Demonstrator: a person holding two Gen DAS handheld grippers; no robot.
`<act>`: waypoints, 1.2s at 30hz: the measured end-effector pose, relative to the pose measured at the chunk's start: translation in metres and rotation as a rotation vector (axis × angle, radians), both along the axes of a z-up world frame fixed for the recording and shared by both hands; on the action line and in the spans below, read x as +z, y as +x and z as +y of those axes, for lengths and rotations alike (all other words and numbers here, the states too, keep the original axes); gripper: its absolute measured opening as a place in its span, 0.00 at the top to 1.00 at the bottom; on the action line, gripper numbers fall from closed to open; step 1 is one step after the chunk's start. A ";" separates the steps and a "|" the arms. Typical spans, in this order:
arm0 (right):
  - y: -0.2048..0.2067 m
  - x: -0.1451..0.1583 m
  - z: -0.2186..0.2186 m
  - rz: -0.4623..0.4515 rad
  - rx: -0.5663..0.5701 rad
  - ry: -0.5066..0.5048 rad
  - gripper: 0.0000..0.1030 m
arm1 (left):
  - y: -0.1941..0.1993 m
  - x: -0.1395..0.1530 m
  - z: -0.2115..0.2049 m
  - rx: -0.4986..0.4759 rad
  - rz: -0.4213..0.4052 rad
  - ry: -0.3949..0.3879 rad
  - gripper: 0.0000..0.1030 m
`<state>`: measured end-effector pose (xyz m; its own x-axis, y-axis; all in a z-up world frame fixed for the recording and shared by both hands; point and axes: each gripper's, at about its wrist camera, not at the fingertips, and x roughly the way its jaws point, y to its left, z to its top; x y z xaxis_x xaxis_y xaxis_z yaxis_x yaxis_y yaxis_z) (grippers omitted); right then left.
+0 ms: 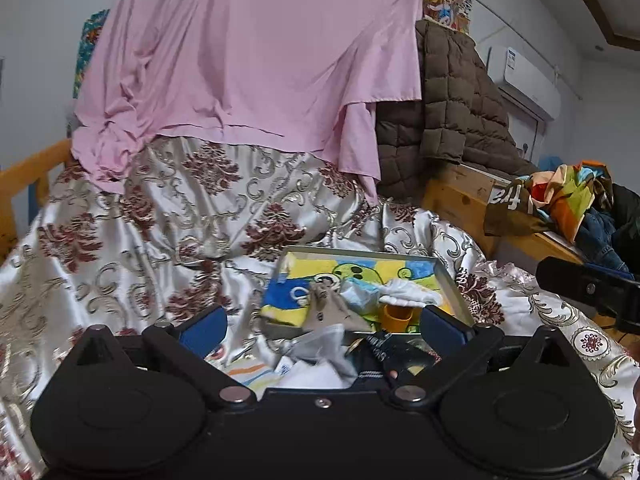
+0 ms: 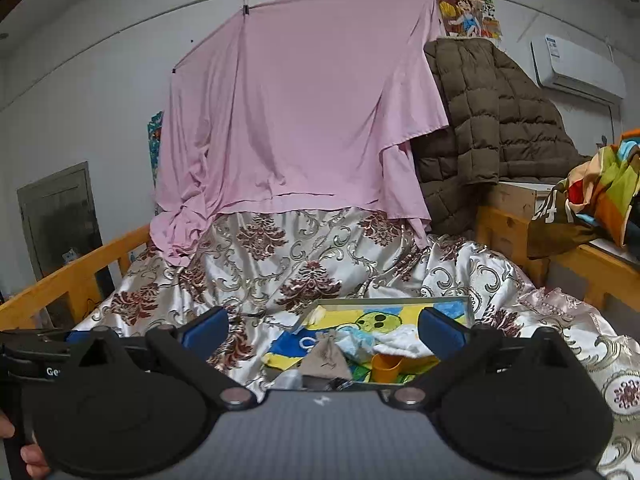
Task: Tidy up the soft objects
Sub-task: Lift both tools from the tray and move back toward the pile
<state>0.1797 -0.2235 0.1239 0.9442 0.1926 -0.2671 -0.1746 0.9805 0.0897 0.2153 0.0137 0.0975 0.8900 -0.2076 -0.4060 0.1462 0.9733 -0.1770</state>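
Note:
A metal tray (image 1: 450, 280) (image 2: 468, 306) lined with a bright cartoon cloth lies on the bed. In it are a grey drawstring pouch (image 1: 330, 308) (image 2: 326, 358), a light blue soft item (image 1: 360, 294) (image 2: 356, 342), a white towel (image 1: 412, 294) (image 2: 400, 346) and an orange cup (image 1: 396, 318) (image 2: 384, 368). More small cloths (image 1: 316, 356) lie in front of the tray. My left gripper (image 1: 322, 330) is open and empty above these. My right gripper (image 2: 324, 330) is open and empty, just short of the tray.
A floral satin bedspread (image 1: 160, 220) (image 2: 280, 264) covers the bed. A pink sheet (image 1: 248, 60) (image 2: 300, 112) hangs behind. A brown quilted jacket (image 1: 452, 100) (image 2: 488, 120) and colourful clothes (image 1: 568, 196) (image 2: 600, 188) lie on wooden furniture at right. A wooden rail (image 2: 72, 280) runs at left.

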 end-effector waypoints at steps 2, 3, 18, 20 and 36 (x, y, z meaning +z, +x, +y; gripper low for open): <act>-0.010 0.000 0.007 -0.007 -0.006 -0.008 0.00 | -0.010 0.000 0.007 0.011 0.000 -0.009 0.01; -0.015 -0.001 0.010 -0.005 -0.009 -0.008 0.00 | -0.014 0.000 0.009 0.014 0.001 -0.010 0.01; -0.050 -0.029 0.022 0.046 -0.064 -0.005 0.00 | -0.067 -0.018 0.033 0.016 -0.040 0.024 0.01; -0.054 -0.033 0.021 0.049 -0.078 -0.002 0.00 | -0.068 -0.021 0.034 0.021 -0.035 0.024 0.01; -0.055 -0.099 0.030 0.119 -0.090 0.028 0.00 | -0.054 -0.065 0.050 0.050 0.058 0.078 0.01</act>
